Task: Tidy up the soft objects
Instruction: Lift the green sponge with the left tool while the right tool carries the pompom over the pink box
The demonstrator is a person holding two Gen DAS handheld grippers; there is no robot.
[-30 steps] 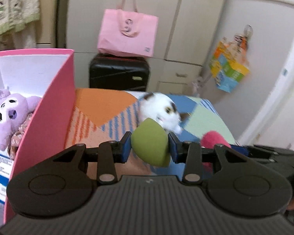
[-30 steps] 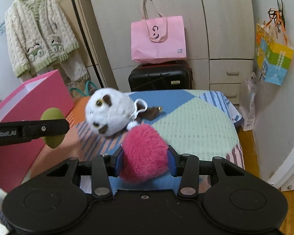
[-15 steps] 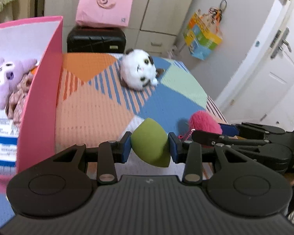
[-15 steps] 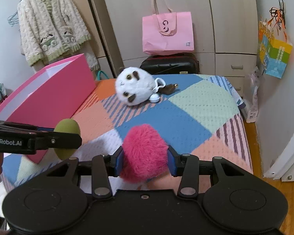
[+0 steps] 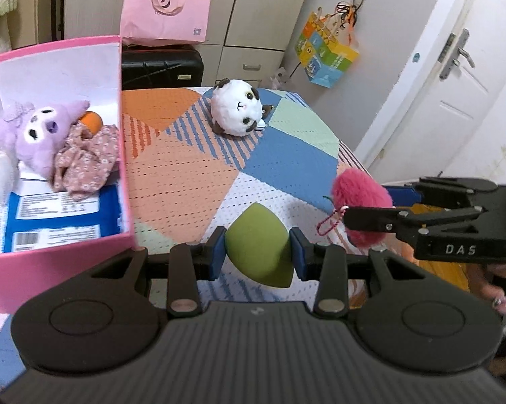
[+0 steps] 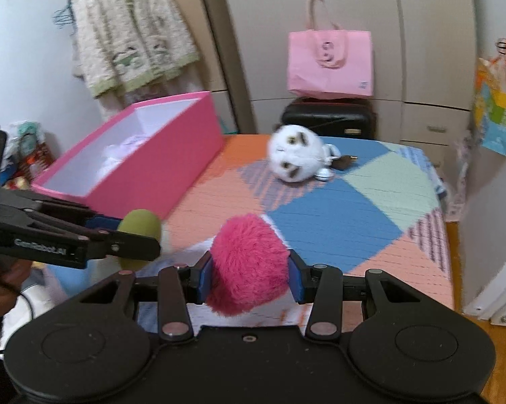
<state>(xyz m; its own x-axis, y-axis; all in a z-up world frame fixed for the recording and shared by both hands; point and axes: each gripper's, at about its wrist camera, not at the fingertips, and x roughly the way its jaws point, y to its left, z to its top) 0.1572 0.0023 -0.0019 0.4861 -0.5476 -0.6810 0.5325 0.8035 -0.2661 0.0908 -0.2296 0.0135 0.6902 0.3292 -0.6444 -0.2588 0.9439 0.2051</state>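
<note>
Both tongs farther from panda plush (image 5: pixel 236 111)

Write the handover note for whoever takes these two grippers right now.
Left gripper: shut on the green sponge, held above the bedspread beside the pink box.
Right gripper: shut on the pink pompom, to the right of the left one.
Done: purple plush and floral cloth already lie in the box.
Left: put sponge and pompom into the box, then fetch the white round plush from the far part of the bedspread.
</note>
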